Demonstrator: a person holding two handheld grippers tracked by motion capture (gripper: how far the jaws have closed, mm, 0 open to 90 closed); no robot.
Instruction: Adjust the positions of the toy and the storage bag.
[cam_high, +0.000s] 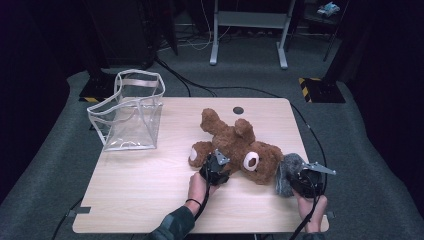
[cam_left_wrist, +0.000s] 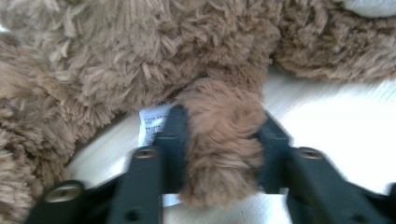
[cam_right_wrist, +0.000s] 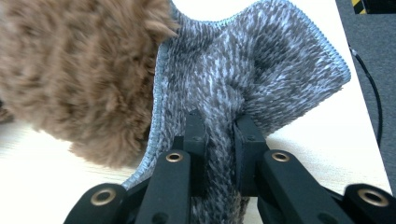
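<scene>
Teddy bear: mid-brown shaggy plush throughout — paw pads off-white to cream. Sewn-in label at its underside: white with small dark print.

Cloth: grey pile, flecked light and dark in a fine speckled pattern — edge stitching pale blue-grey.

Bag: clear, colourless plastic with white piping along all edges; handle strap clear with the same white trim.

Table: pale wood-grain top, light beige, with one small black round disc near the far edge.

Left gripper and right gripper: black bodies and jaws, brass-coloured rivets, grey top plates.

Floor: dark grey carpet. Yellow-and-black hazard striping marks the stand feet.
</scene>
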